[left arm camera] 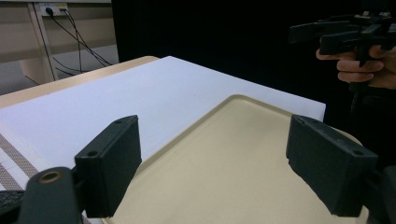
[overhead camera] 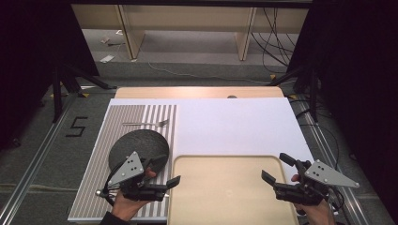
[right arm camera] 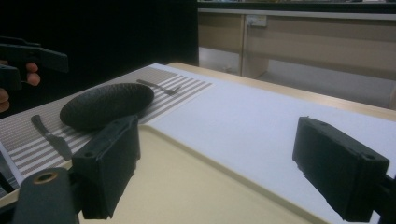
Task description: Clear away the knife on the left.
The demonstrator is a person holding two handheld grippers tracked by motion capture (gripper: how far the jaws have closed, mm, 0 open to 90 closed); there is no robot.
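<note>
Tabletop: white sheet [overhead camera: 234, 124] and striped grey placemat [overhead camera: 101, 154]; grey floor beyond. Beige plastic tray [overhead camera: 225, 187] lies between left gripper [overhead camera: 165, 176] and right gripper [overhead camera: 272, 169], jaws of both wide apart, holding nothing. Dark round plate [overhead camera: 138, 147], metal fork [overhead camera: 148, 123] and dark knife [right arm camera: 51, 135] rest beyond left jaws.

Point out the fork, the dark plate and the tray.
fork [overhead camera: 146, 123]: high view, mid-handle.
dark plate [overhead camera: 139, 147]: high view, middle of its top face.
tray [overhead camera: 225, 187]: high view, bare floor.
</note>
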